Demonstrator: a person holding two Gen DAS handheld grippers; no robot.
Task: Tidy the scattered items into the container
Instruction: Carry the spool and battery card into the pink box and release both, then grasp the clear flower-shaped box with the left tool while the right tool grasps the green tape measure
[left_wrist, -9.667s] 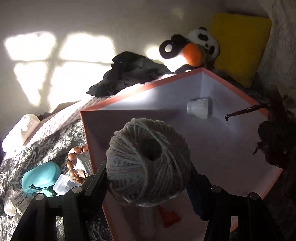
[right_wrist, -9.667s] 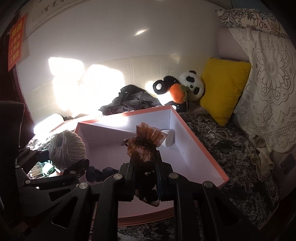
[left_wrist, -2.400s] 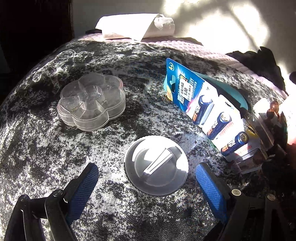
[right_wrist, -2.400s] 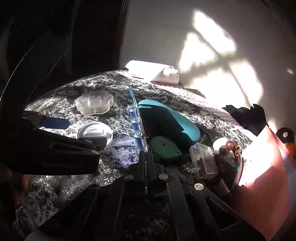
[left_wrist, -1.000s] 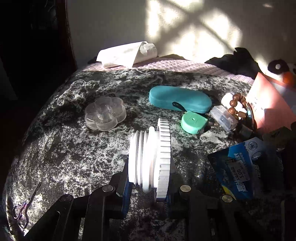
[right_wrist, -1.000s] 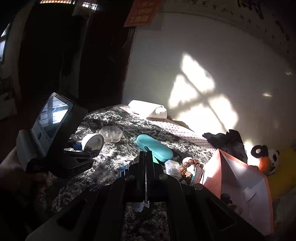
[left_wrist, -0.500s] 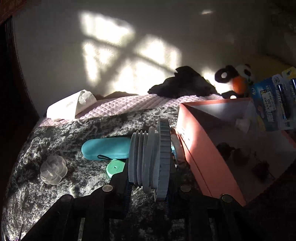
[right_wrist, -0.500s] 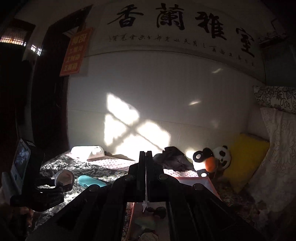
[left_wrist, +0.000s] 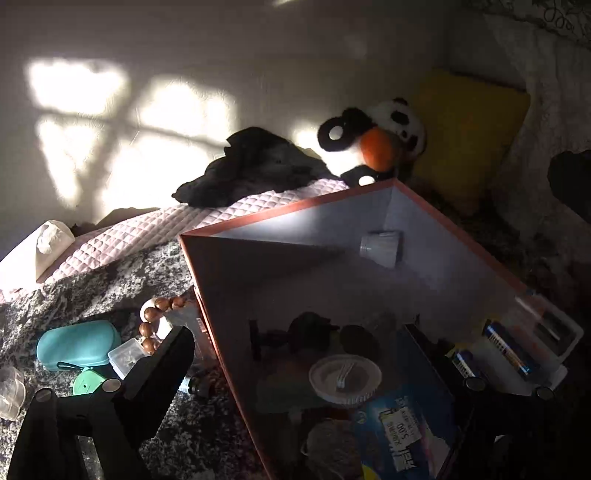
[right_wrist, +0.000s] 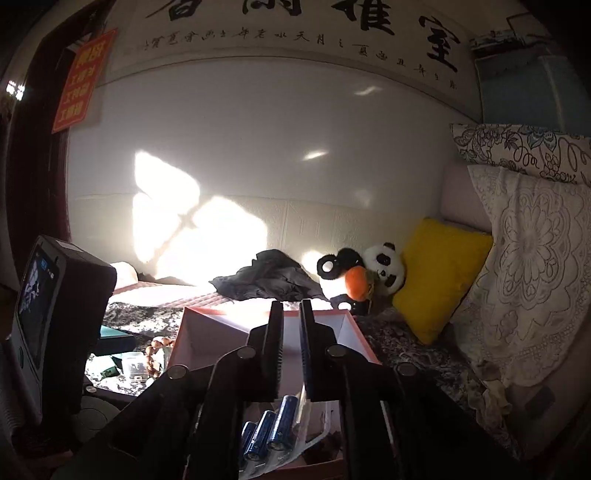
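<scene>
A sunlit white wall (right_wrist: 295, 177) backs a bed (left_wrist: 96, 284) under a mottled grey-and-black cover, where we count one pink-rimmed cardboard box (left_wrist: 280, 216) with pale walls, one plush panda (right_wrist: 380, 269), one square yellow cushion (right_wrist: 439, 273) and one heap of dark cloth (left_wrist: 251, 166).

Our left tool (left_wrist: 306, 369) hangs over the box with its jaws opening wide; nothing is between them, and one finger stands outside the box's near wall, the other over its floor. Just beyond and below the tool lies one round ribbed white lid (left_wrist: 345, 376), flat on the box floor. Beside it lies one blue card of batteries (left_wrist: 402, 424), one ball of pale twine (left_wrist: 332, 448) at the frame's lower edge, one small white ribbed cup (left_wrist: 380, 247) on its side in the far corner, and some dark items we cannot make out.

Our right tool (right_wrist: 291, 354) is also opening, its narrow gap empty; beneath it a clear blister pack (right_wrist: 291, 439) shows three blue batteries.

Still on the bed left of the box we count one smooth teal case (left_wrist: 77, 347), one green tape measure (left_wrist: 88, 382), one small clear plastic box (left_wrist: 127, 356), one string of round wooden beads (left_wrist: 155, 314) and one clear flower-shaped container (left_wrist: 11, 391).
</scene>
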